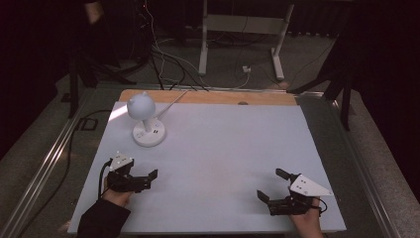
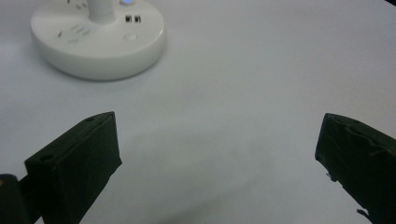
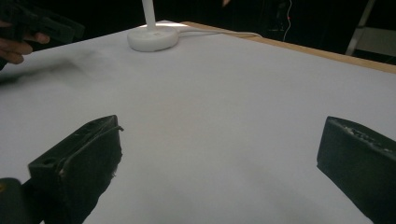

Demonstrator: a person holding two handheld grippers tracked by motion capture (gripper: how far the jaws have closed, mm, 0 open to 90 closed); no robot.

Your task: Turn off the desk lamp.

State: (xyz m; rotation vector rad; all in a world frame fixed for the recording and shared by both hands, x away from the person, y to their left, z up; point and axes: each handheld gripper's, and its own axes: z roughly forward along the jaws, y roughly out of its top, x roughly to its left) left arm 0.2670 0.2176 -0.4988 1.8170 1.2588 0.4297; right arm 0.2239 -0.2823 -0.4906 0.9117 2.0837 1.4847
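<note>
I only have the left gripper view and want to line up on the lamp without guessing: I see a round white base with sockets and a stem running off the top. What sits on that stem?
Observer: A round white head with two small ear-like bumps tops the lamp; the high view shows it.
Operator: Does anything trail from the base?
Observer: Yes, a white cable runs from it toward the far table edge.
Operator: Where are the other tongs?
Observer: The right gripper hovers near the front right of the table, tongs open and holding nothing.
Operator: And mine?
Observer: The left gripper is open too, on the near side of the lamp, not touching it.
</note>
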